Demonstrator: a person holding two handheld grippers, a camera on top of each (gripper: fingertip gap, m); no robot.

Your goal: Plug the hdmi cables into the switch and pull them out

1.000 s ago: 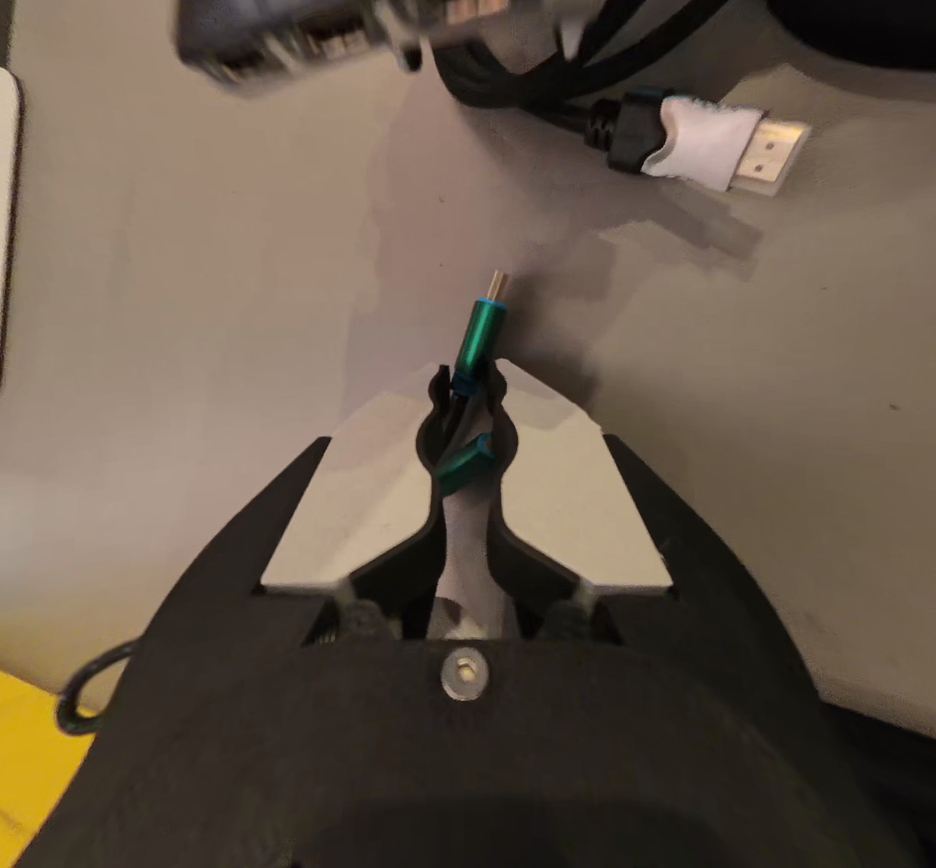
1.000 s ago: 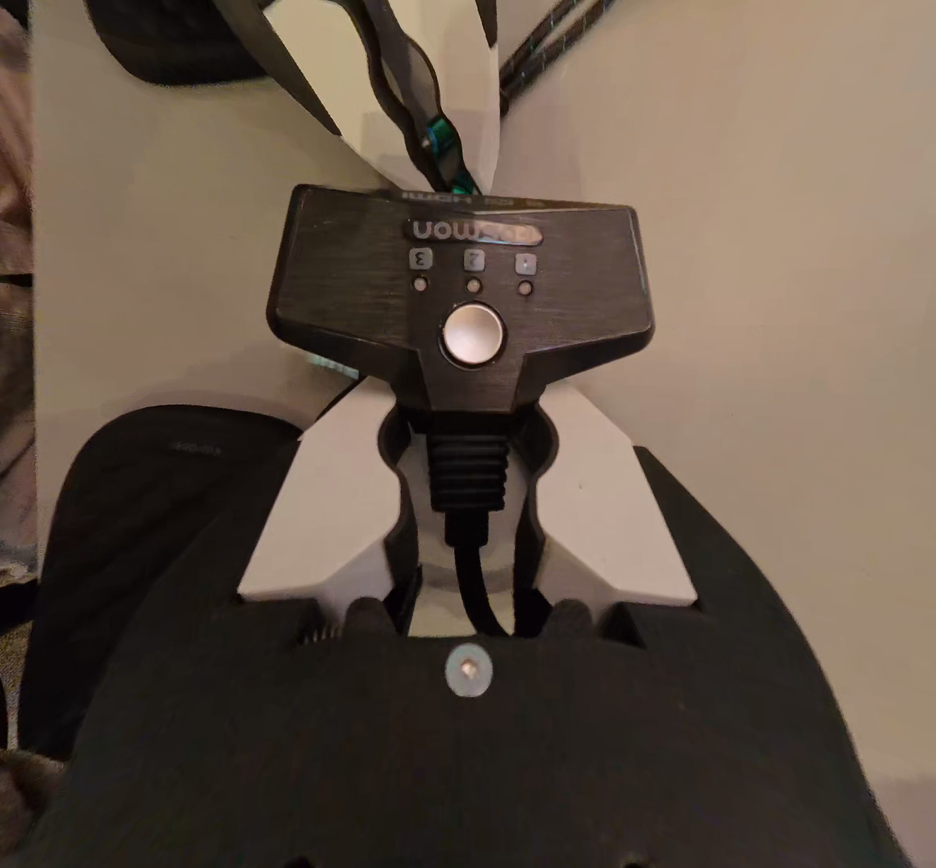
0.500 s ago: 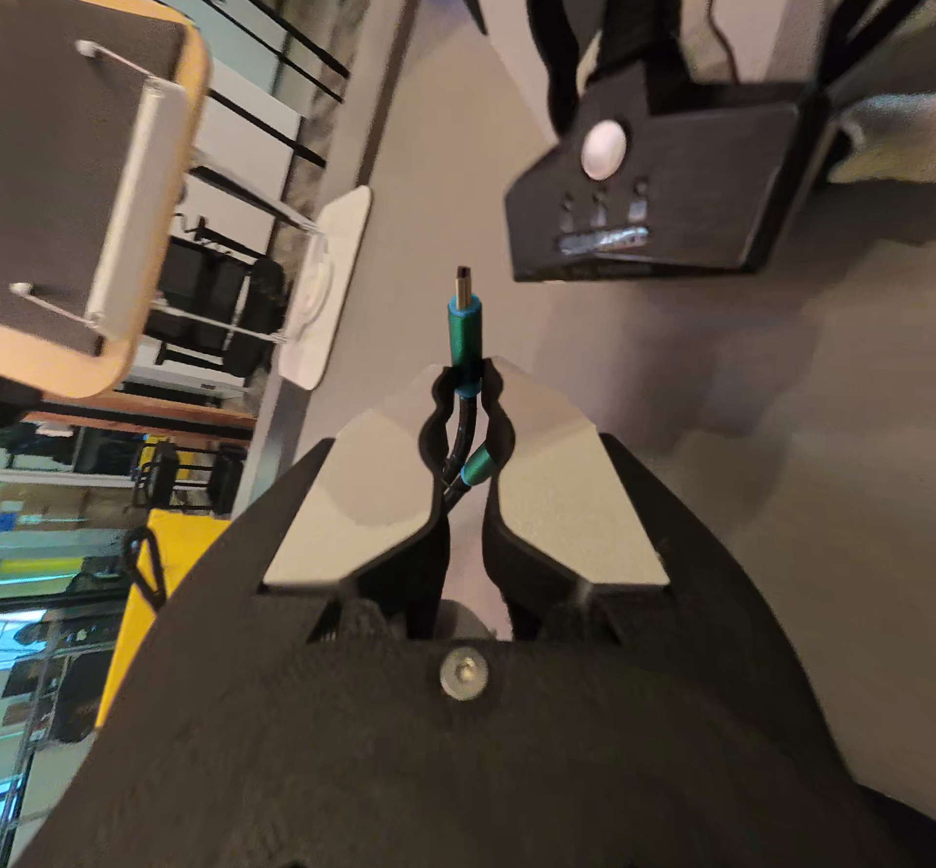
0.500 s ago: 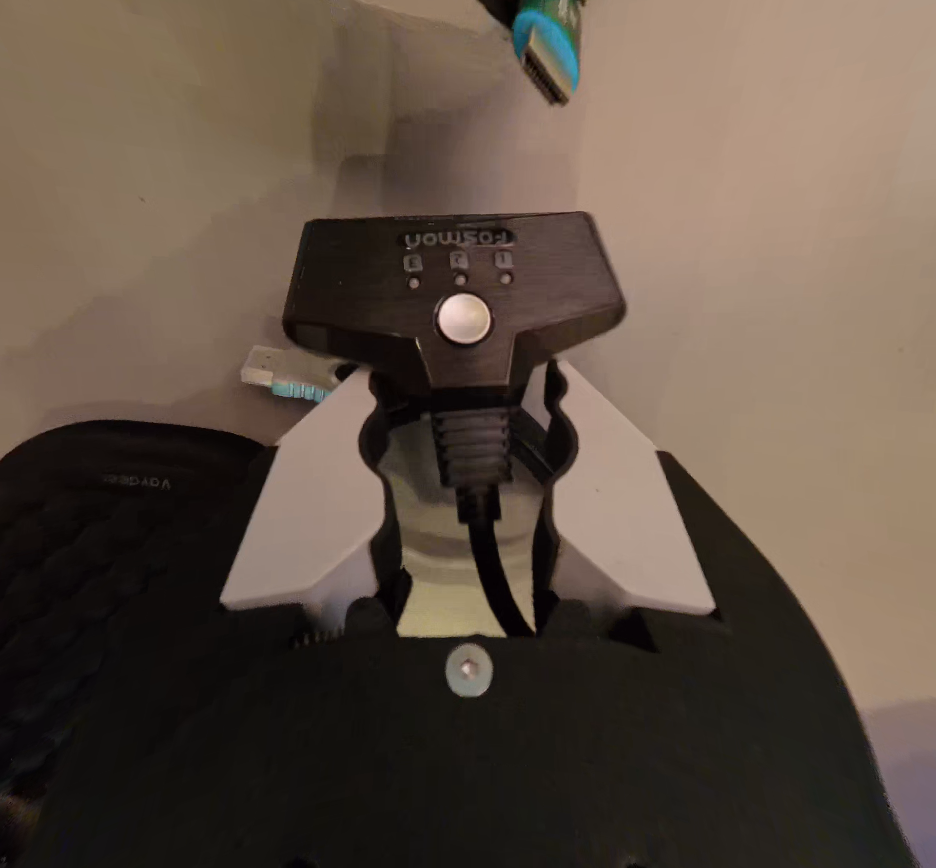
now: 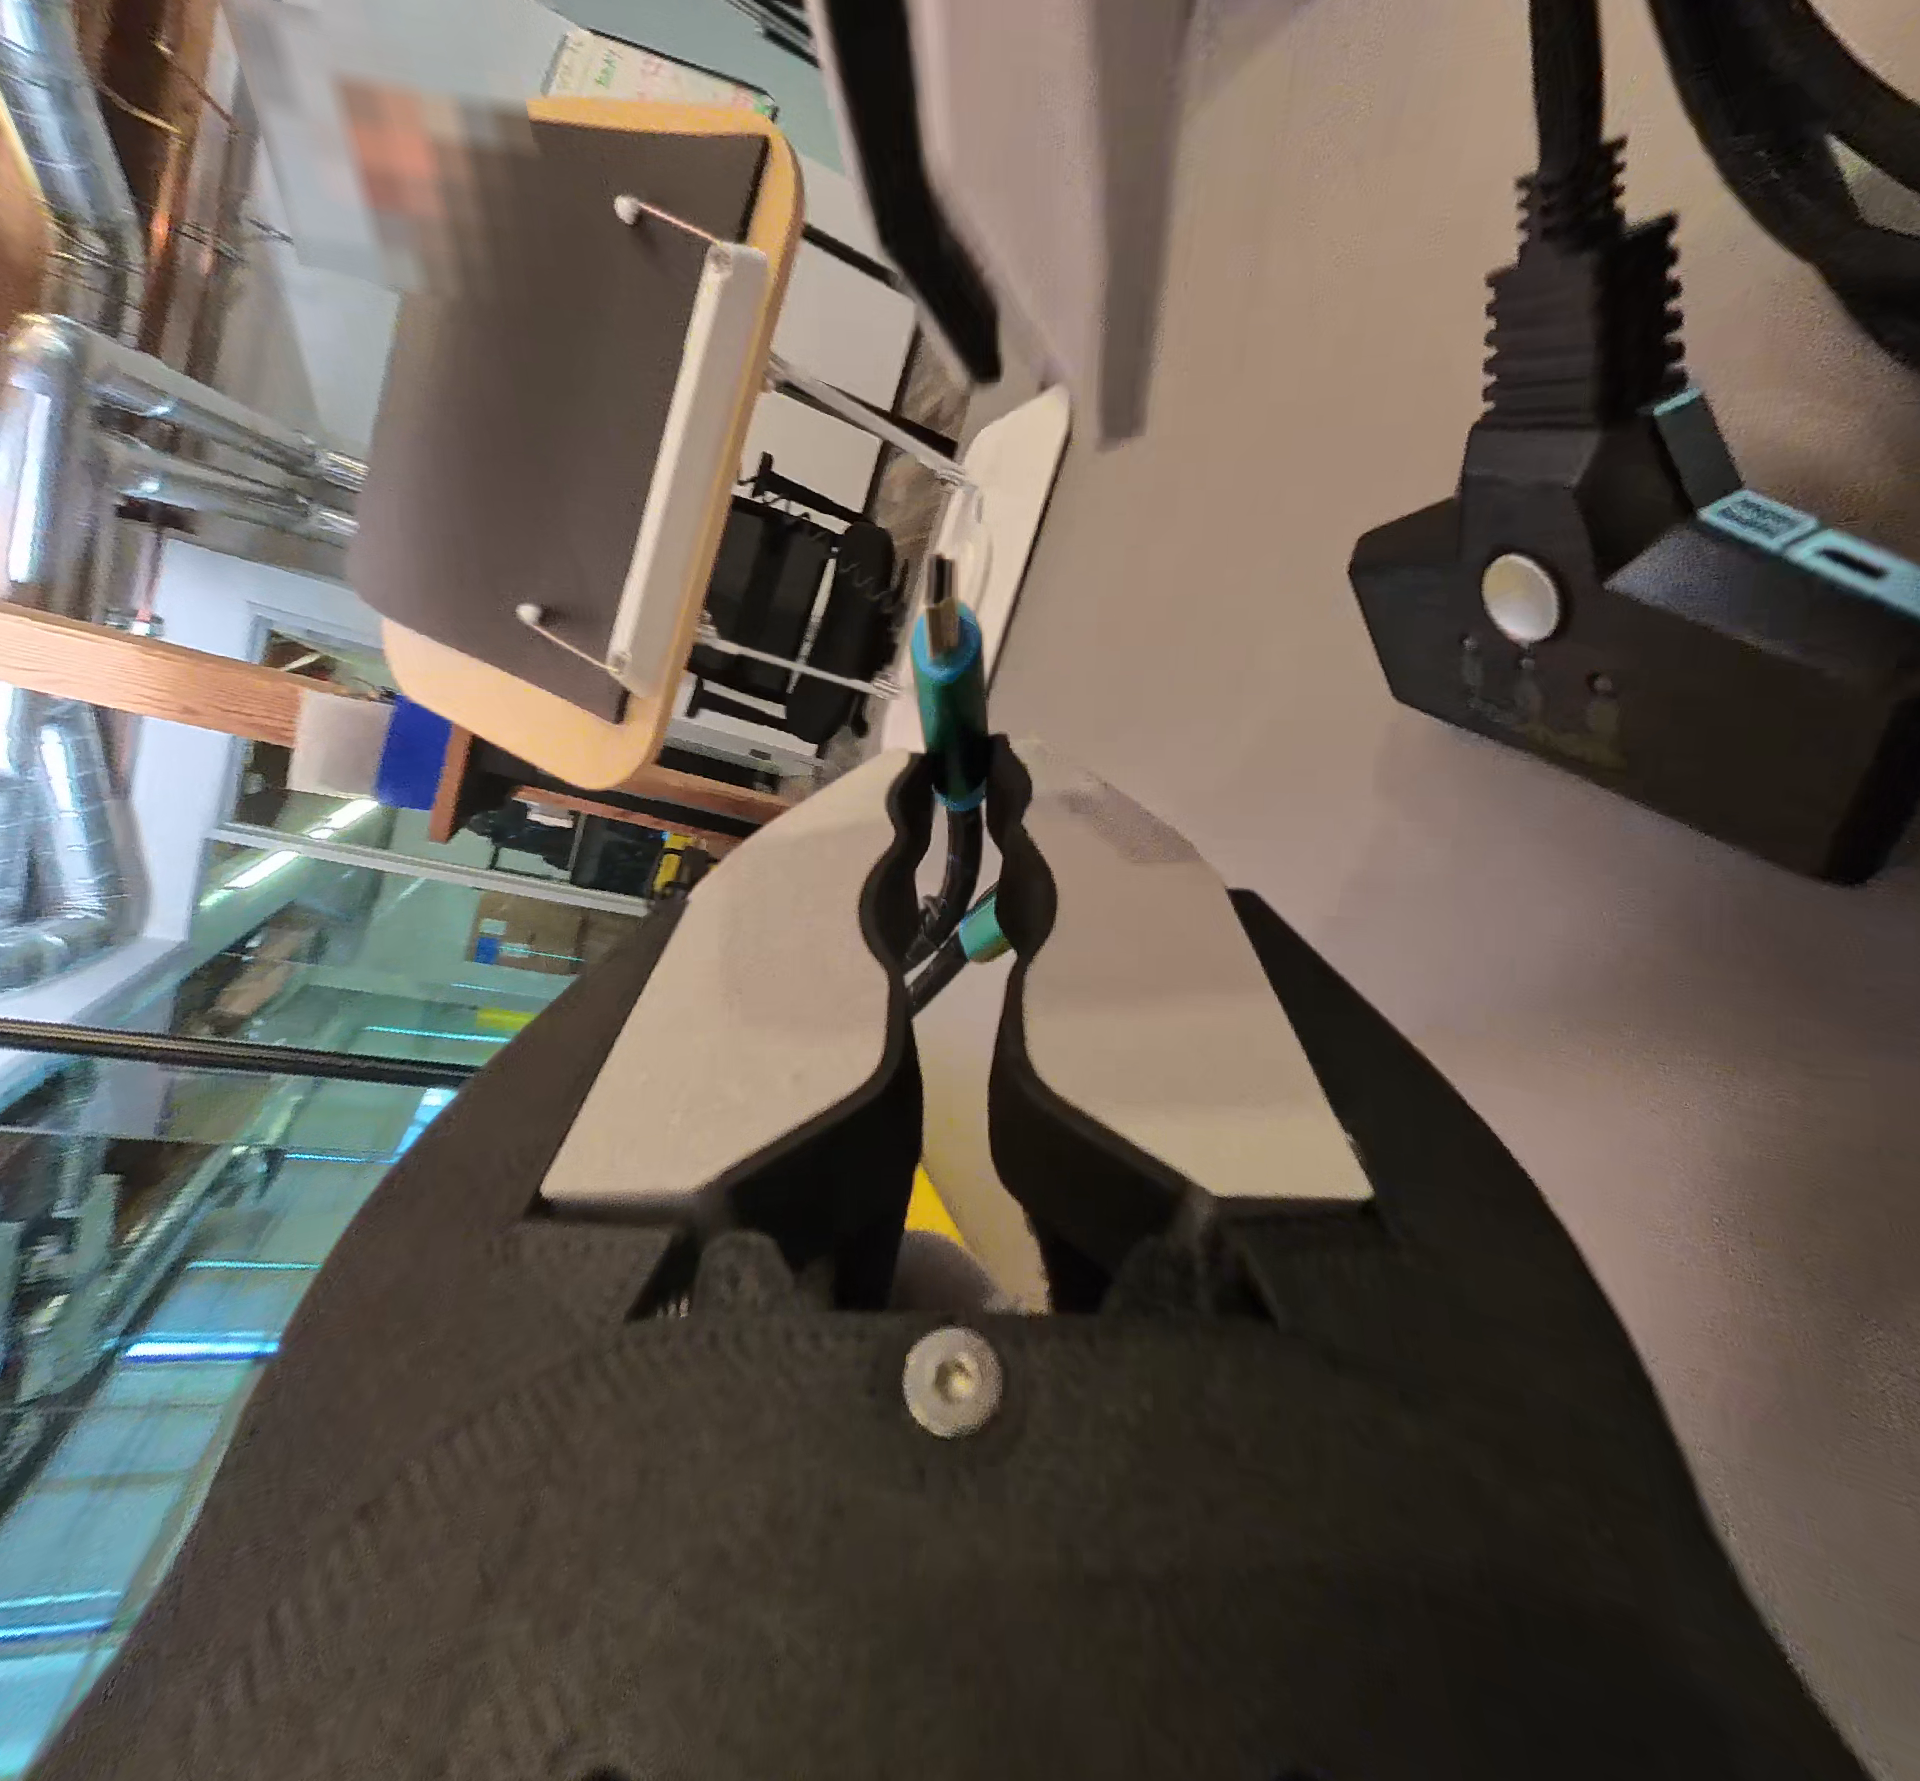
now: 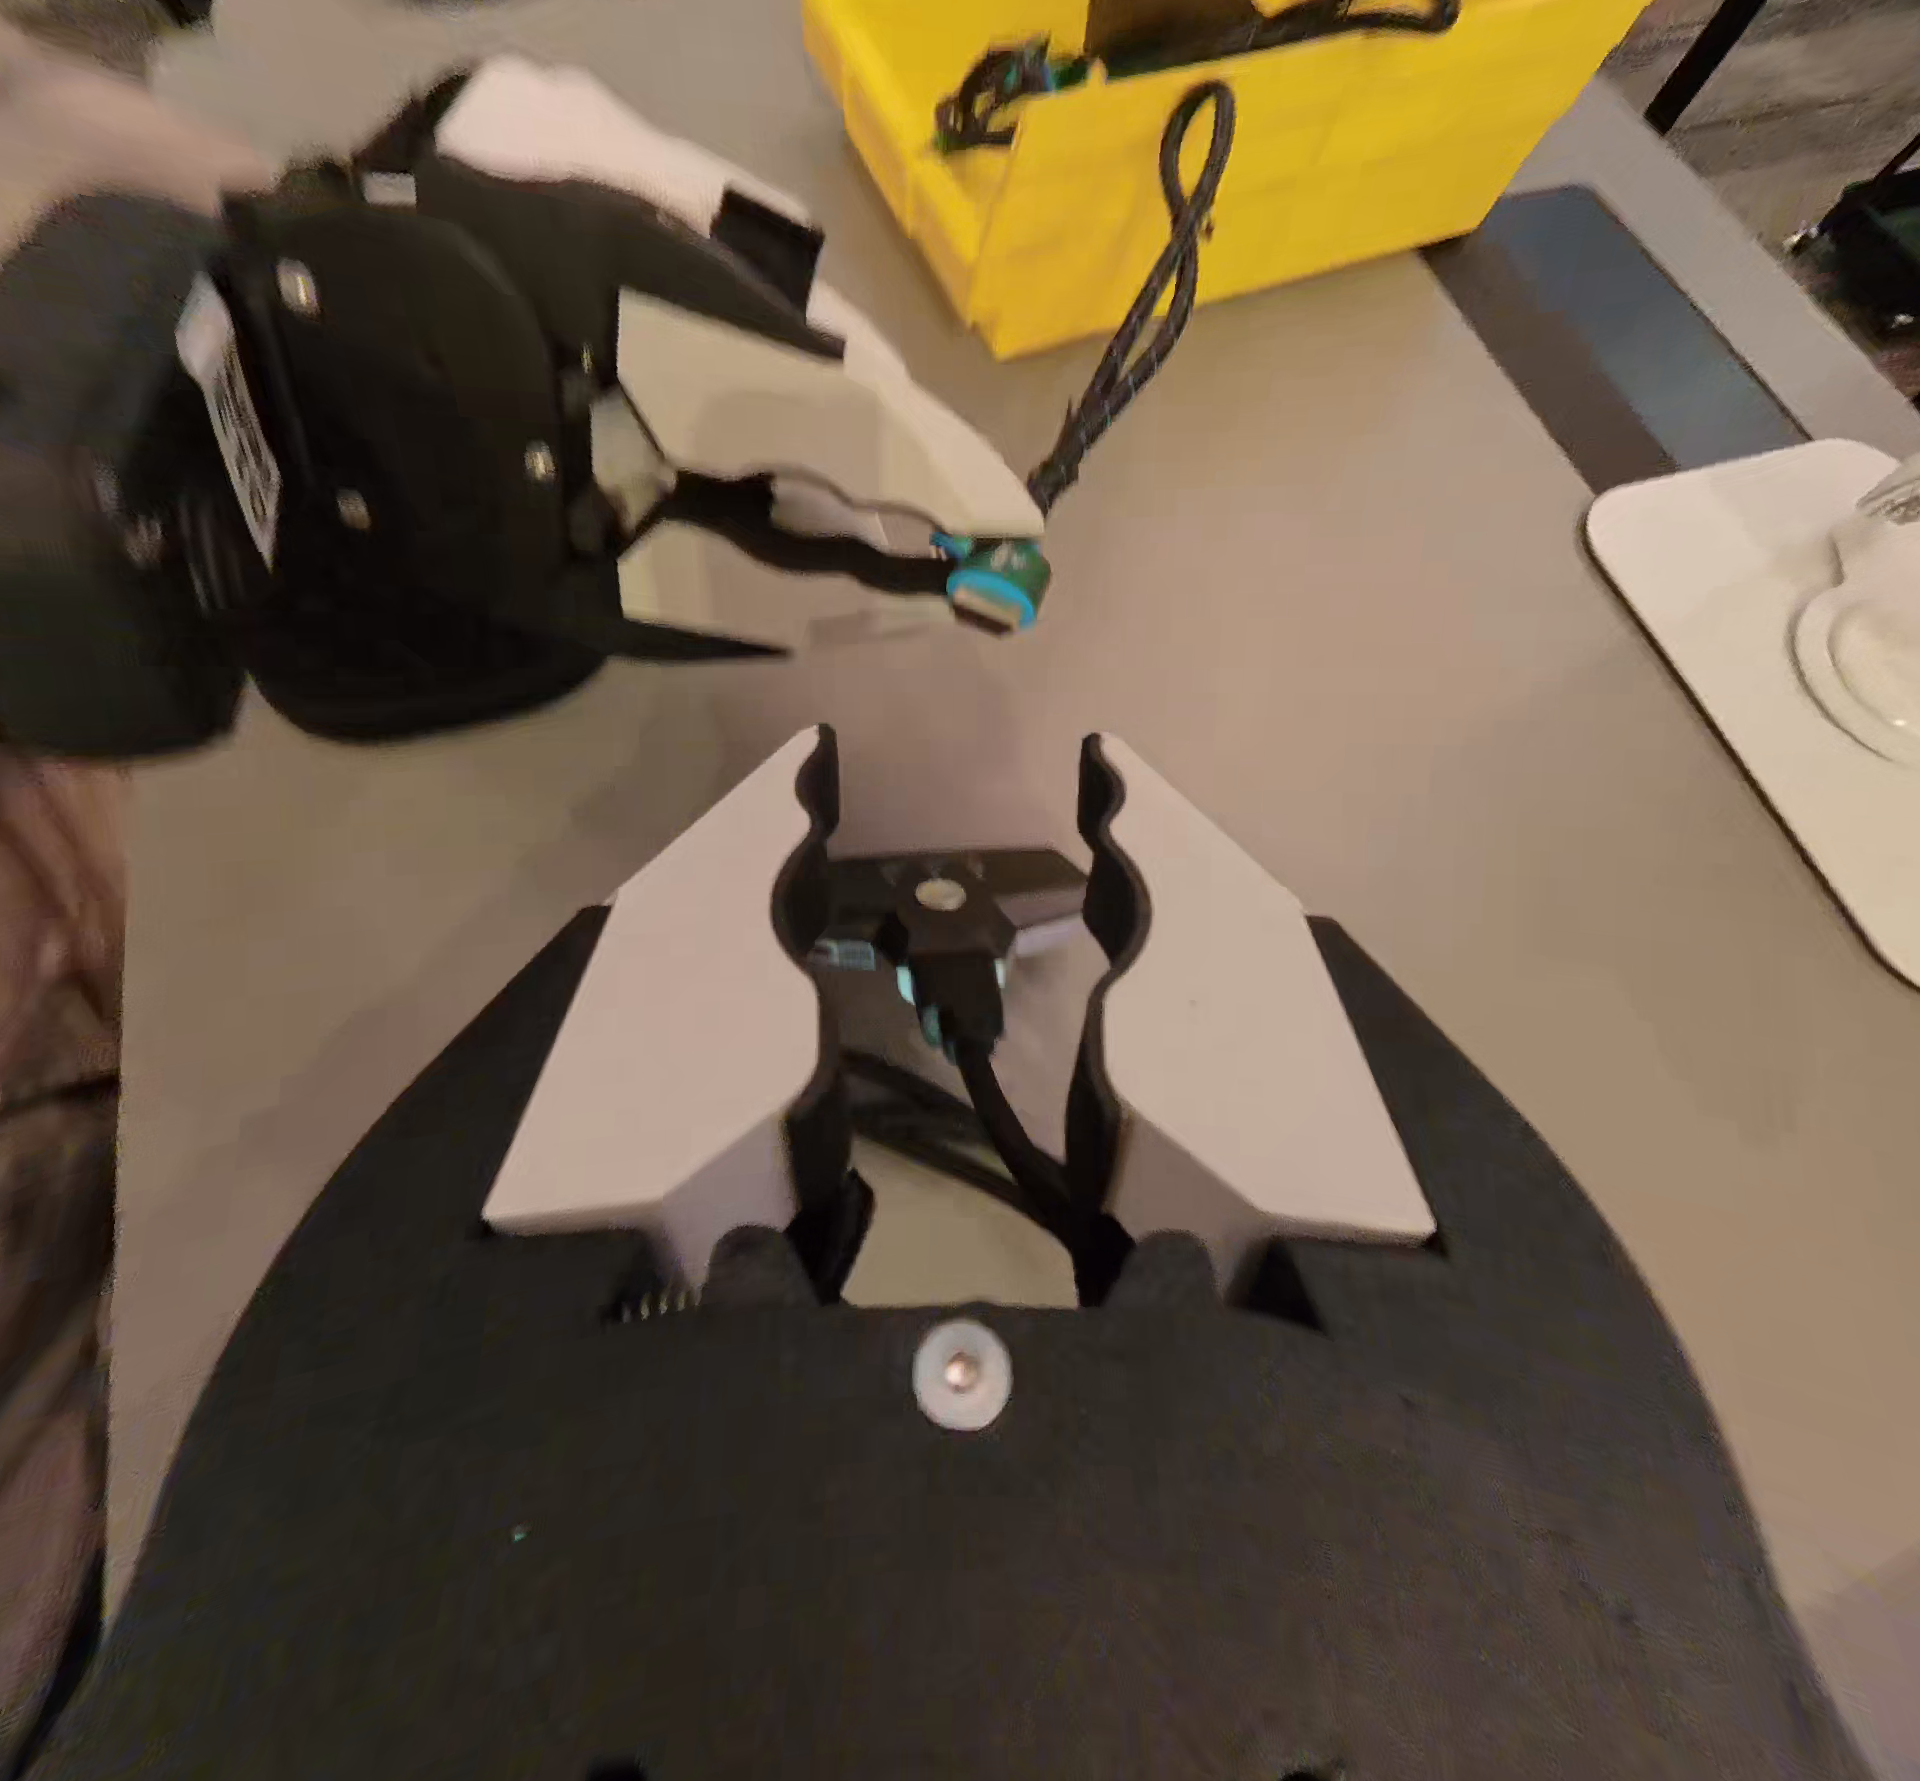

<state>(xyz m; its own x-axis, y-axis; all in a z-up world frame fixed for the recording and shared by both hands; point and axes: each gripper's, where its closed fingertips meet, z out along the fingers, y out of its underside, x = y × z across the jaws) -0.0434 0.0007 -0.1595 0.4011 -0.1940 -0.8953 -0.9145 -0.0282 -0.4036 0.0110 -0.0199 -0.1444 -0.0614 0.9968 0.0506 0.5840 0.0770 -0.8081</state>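
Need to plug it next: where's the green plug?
Clamped in the left gripper: the green plug sits mid-frame in the left wrist view, left of the black switch.

Grey table (image 6: 1351,692), yellow bin (image 6: 1195,204), white tray (image 6: 1704,588)

warm dim indoor light | soft shadows | motion blur at edges | wide-angle distortion | background unfocused
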